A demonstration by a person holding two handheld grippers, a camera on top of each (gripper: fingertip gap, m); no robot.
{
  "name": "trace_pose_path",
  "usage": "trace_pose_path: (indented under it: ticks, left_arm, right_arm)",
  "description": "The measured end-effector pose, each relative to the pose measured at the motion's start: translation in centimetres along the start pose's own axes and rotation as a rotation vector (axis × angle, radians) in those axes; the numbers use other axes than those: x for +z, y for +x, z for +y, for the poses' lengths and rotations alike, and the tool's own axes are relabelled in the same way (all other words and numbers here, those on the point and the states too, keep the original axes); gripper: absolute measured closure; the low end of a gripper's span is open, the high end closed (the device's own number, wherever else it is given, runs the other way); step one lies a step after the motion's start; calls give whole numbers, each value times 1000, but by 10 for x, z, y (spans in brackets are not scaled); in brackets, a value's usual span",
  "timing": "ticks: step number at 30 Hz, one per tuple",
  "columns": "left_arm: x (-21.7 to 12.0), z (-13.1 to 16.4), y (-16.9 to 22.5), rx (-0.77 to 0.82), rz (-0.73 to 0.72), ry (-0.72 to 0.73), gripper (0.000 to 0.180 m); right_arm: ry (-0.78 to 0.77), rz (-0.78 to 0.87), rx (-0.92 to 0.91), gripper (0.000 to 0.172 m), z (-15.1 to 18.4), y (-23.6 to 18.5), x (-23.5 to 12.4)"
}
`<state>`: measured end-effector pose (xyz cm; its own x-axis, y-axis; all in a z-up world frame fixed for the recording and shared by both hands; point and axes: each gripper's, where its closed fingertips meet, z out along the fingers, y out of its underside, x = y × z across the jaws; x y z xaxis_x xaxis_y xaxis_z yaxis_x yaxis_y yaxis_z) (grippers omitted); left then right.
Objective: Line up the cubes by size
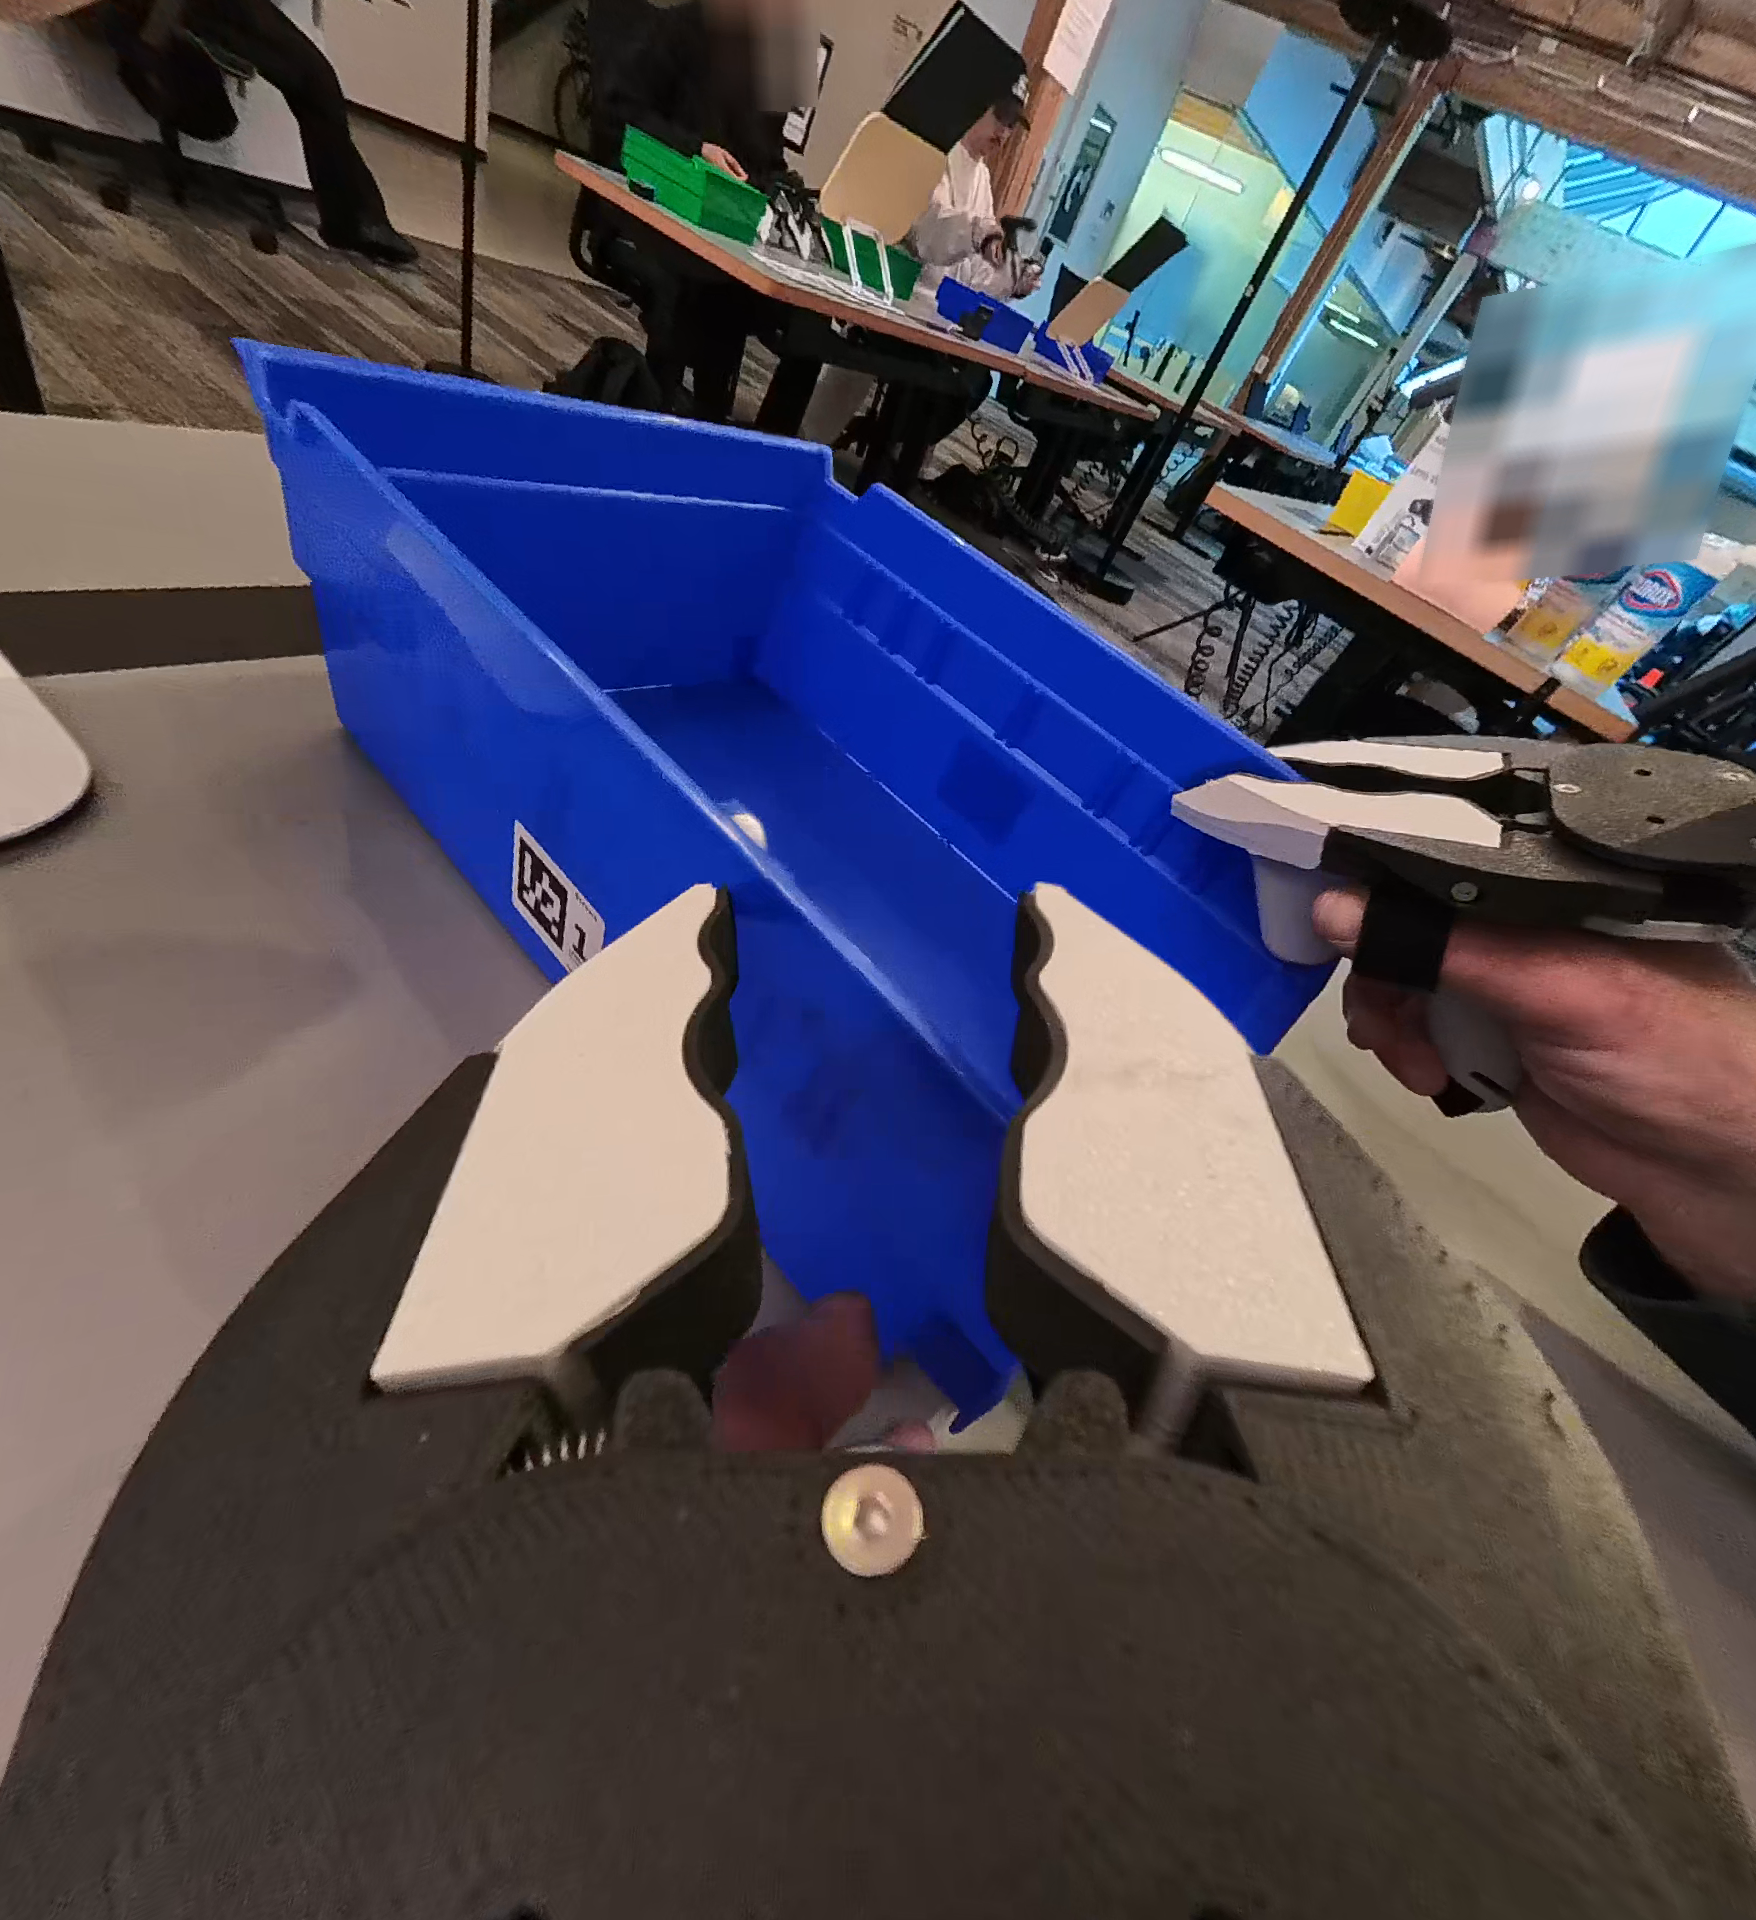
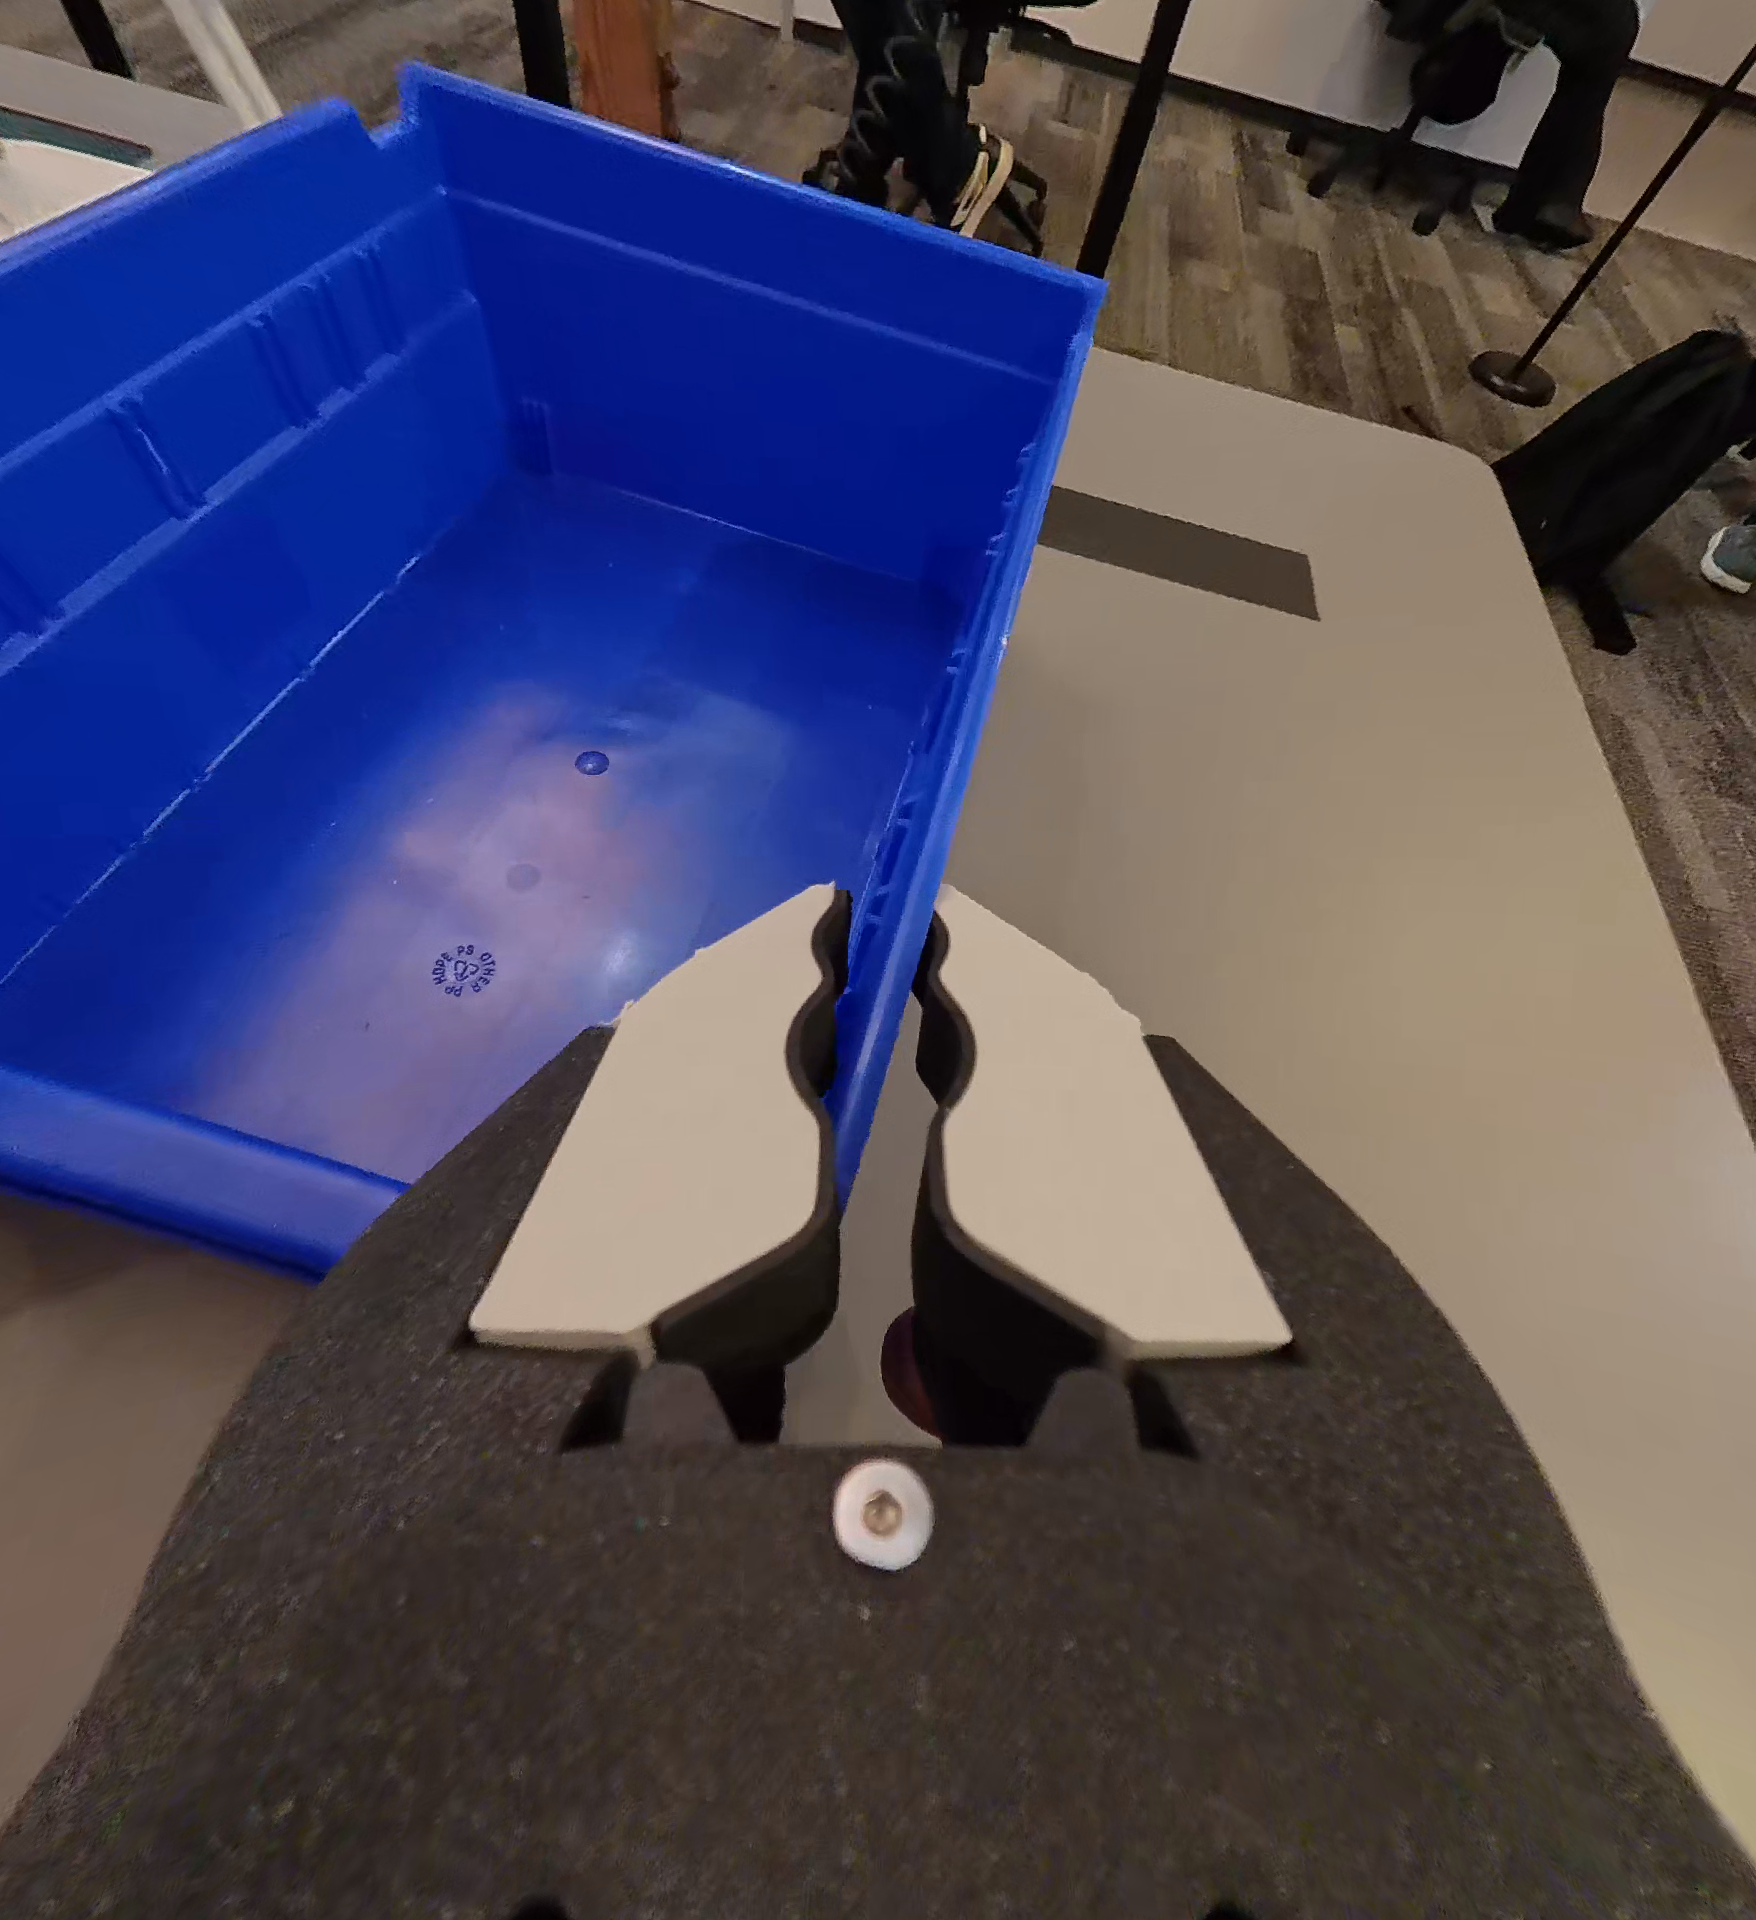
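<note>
While the blue bin (image 2: 500,644) fills most of both views, no cubes show anywhere in it or on the grey table (image 2: 1321,935), so where the task's cubes are cannot be told from here. The bin's floor looks bare, and in the left wrist view it appears tipped, with its near end toward the left gripper.

Judging by the grips, the step in hand is shifting or setting aside the bin. To do it well, the right gripper (image 2: 879,935) should keep its pinch square on the side wall, low enough that the thin plastic does not flex out, and the bin should move slowly and come down flat on the table.

The right gripper's fingers are clamped on the bin's right wall, one pad inside and one outside. The left gripper (image 1: 874,935) stands apart, with the bin's near wall between its fingers but neither pad pressing on it.

Only the right wrist view shows the bin's whole floor and the pinch up close. Only the left wrist view shows the white sticker (image 1: 554,899) on the bin's outer wall, the hand (image 1: 1539,1049) working the right gripper, and that gripper from the side.
</note>
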<state>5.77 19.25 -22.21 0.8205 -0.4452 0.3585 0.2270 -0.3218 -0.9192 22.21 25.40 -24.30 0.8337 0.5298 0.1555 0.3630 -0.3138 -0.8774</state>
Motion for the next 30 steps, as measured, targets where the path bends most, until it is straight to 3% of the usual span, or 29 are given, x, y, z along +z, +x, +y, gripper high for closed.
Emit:
trace_pose_path:
  ticks: [17,30]
  left_arm:
    - [57,-16,-6,-149,4,79,129]
    - [100,-28,-20,-145,-22,90,131]
  right_arm:
    - [-11,29,-8,165,-15,53,50]
    - [-6,64,-1,164,-24,85,78]
